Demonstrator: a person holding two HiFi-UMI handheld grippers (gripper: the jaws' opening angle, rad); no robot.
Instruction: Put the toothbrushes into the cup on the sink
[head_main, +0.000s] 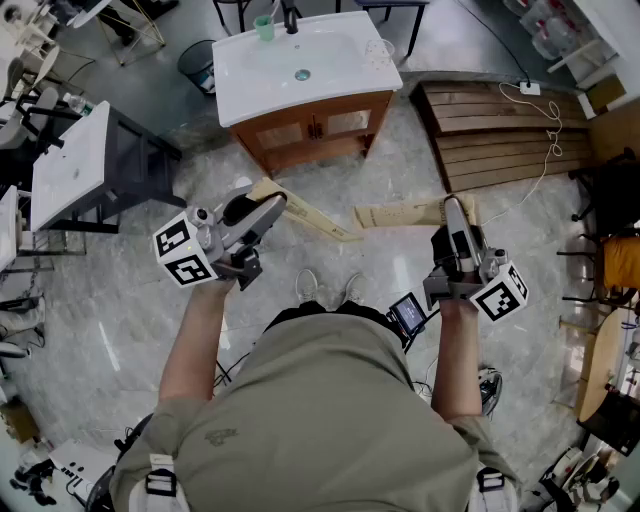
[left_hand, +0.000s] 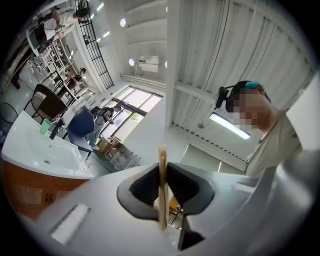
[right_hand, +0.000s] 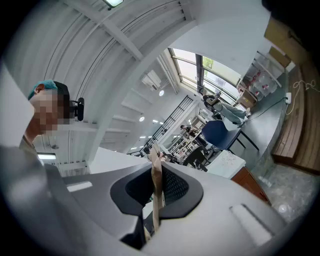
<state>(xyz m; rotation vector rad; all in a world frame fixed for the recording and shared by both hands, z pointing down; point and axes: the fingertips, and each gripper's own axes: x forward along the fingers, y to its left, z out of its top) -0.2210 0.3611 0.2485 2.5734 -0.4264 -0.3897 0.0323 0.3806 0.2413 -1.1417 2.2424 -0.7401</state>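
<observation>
Evidently stood well back from the sink (head_main: 345, 80), green cup (head_main: 264, 28) far off at its rear edge. Pinched one flat tan toothbrush (head_main: 318, 224) edge-on in the left gripper (head_main: 268, 212), a second toothbrush (head_main: 400, 214) likewise in the right gripper (head_main: 452, 208). Clamped each by one end, probably to leave the long free end ready for the cup.

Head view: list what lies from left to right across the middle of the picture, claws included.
White table → left claw, gripping a toothbrush → the person's shoes → right claw, gripping a second toothbrush.
</observation>
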